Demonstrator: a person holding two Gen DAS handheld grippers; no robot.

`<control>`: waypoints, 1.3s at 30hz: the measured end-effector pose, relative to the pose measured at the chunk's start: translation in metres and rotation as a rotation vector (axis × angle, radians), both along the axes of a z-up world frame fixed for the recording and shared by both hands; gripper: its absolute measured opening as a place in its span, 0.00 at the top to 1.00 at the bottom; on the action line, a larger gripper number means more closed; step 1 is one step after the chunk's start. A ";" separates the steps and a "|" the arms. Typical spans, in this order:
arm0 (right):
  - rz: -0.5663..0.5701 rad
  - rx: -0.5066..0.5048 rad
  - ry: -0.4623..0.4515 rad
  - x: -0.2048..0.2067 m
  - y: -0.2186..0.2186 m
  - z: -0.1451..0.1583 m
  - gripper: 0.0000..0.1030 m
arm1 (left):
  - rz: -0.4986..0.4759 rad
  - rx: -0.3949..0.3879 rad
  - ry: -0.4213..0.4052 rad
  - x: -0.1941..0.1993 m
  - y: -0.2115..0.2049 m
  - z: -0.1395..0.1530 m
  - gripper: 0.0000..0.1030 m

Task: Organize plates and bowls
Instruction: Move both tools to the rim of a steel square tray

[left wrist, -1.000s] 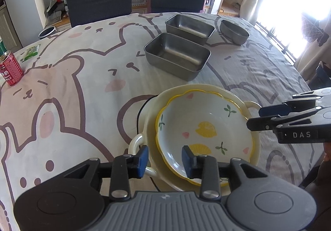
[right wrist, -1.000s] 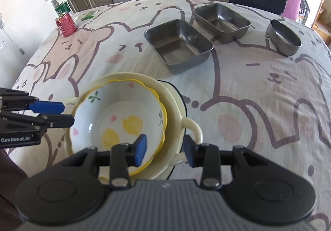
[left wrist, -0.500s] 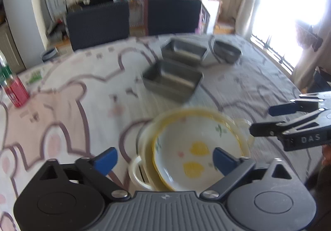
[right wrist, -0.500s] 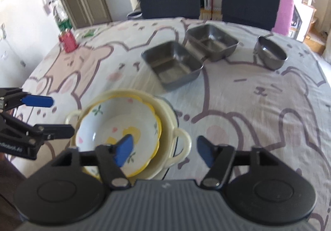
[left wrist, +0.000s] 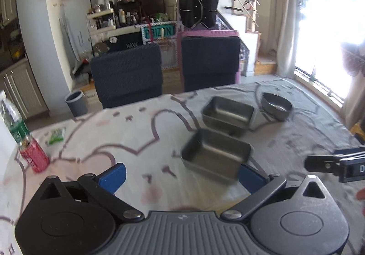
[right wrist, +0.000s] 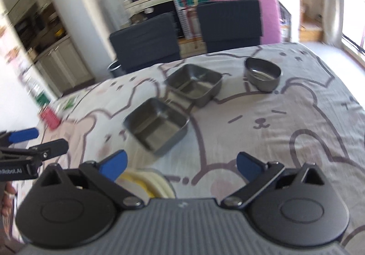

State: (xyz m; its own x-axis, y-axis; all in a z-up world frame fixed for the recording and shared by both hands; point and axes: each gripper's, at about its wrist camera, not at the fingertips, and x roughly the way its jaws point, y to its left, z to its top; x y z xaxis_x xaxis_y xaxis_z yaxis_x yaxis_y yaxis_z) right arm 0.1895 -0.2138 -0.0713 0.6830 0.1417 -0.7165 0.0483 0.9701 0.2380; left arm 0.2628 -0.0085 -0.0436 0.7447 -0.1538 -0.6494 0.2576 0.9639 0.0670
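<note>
Left gripper (left wrist: 181, 174): jaws spreading wide, blue pads far apart, nothing between them but tablecloth; also seen at the left edge of the right wrist view.
Right gripper (right wrist: 181, 166): jaws opening as well, blue pads wide apart and gripping nothing; its black tip pokes in at the right edge of the left wrist view.
Table (left wrist: 136, 141): covered by a pale cloth printed with cartoon bears.
Water bottle (left wrist: 12, 122): clear with a green label, at the table's left edge.
Soda can (left wrist: 34, 157): red, upright, just in front of the bottle at the left edge.
Green packet (left wrist: 56, 135): small, lying flat near the far left edge, blurred.
Yellow dishes (right wrist: 146, 183): only a sliver of cream and yellow rim shows at the near edge of the table, just behind the right gripper's left pad; how they sit together I cannot tell.
Near steel tray (left wrist: 215, 157): rectangular, empty, around the middle of the table.
Far steel tray (left wrist: 229, 114): same kind, empty, just behind the near one and slightly to its right.
Steel bowl (left wrist: 276, 106): round, right of the far tray, toward the far right edge.
Chairs (left wrist: 127, 74): two dark ones tucked along the far edge.
Bin (left wrist: 76, 103): grey, on the floor left of the chairs.
</note>
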 end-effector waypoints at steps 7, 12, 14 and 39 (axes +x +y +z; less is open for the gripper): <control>-0.113 0.095 0.067 0.044 -0.004 -0.021 0.00 | 0.063 0.047 0.007 0.059 -0.008 -0.027 0.00; -0.145 0.105 0.129 0.076 0.003 -0.042 0.00 | 0.089 0.051 0.039 0.092 -0.015 -0.048 0.00; -0.145 0.093 0.151 0.087 0.007 -0.048 0.00 | 0.098 0.065 0.052 0.102 -0.019 -0.057 0.00; -0.005 -0.174 0.239 0.125 0.028 -0.107 0.00 | 0.124 0.295 0.114 0.146 -0.039 -0.114 0.00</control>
